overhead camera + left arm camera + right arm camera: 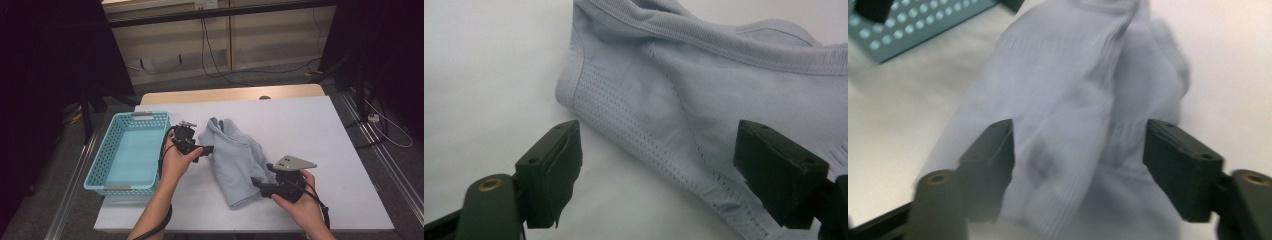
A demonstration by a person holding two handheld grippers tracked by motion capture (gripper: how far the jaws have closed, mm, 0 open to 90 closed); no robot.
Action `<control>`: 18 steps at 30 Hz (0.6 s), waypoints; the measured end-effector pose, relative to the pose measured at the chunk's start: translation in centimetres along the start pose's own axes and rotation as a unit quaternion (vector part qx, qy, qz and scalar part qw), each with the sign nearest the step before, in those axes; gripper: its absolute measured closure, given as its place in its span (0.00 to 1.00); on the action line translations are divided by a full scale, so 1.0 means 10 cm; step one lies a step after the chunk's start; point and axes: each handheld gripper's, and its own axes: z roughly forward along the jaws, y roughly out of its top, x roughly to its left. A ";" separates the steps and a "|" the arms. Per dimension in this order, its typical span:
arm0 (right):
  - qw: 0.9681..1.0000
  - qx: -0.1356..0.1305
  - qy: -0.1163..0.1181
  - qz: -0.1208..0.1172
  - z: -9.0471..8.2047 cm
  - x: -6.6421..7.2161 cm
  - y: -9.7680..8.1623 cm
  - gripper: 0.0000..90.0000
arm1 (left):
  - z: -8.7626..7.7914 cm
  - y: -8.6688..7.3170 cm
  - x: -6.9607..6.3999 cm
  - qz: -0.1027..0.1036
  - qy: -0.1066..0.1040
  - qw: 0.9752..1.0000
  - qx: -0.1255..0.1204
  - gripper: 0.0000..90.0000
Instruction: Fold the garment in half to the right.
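Overhead, the garment (235,160) is seen folded on the table (325,150) beside the basket (127,150), flanked by the left gripper (207,149) and right gripper (256,183). Along the left jaws, spread with nothing pinched, only one layer might be caught. Along the right jaws, likewise spread over blurred cloth, the fold could be dragged open

black gripper (209,149), grey three-cornered plate (294,162)

Evenly lit from overhead; white counter (310,130) bright, surroundings dark at both sides. Soft, short shadows. Right gripper view motion-blurred throughout; left gripper view sharp on grey garment (704,90), near jaws slightly soft.
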 end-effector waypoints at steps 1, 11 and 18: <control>1.000 0.000 -0.002 0.001 0.01 -0.01 0.03 0.36 | 0.00 -0.01 0.00 0.000 0.000 1.000 -0.001 0.22; 1.000 0.019 -0.002 0.010 0.22 -0.21 0.17 0.62 | 0.05 -0.07 0.03 0.000 0.003 1.000 0.004 0.21; 0.999 0.032 0.020 0.002 0.23 -0.21 0.13 0.97 | 0.06 -0.06 0.06 -0.003 0.005 1.000 0.003 0.21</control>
